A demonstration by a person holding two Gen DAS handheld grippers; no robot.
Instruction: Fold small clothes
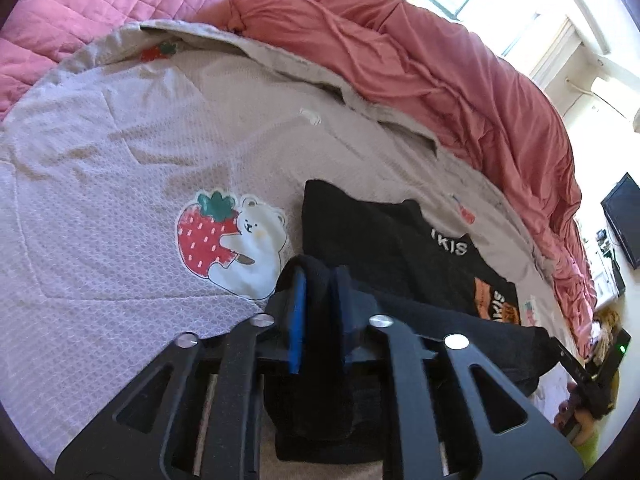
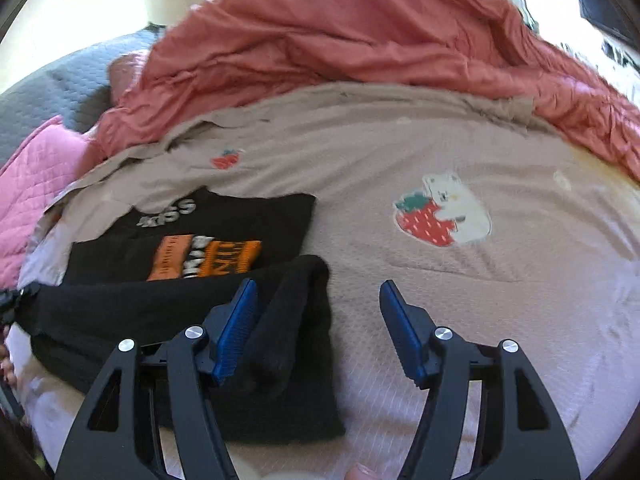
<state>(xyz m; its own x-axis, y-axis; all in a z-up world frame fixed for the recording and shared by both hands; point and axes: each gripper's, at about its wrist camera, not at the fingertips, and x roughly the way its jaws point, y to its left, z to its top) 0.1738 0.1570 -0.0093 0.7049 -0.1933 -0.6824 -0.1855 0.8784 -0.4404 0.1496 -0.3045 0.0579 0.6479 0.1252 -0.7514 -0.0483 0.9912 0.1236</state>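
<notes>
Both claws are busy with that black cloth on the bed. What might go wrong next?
The left claw is shut on a bunched edge of the black garment; lifting may undo the fold. The right claw is open, one finger over the cloth, and could snag it. The folded printed shirt touches it and might get dragged.

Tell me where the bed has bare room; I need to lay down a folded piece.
Free: the grey blanket right of the black shirt, around the strawberry bear print, up to the red quilt. Crowded: the left side, where the shirt lies and the left gripper pinches its hem; the right gripper stands open beside it.
</notes>
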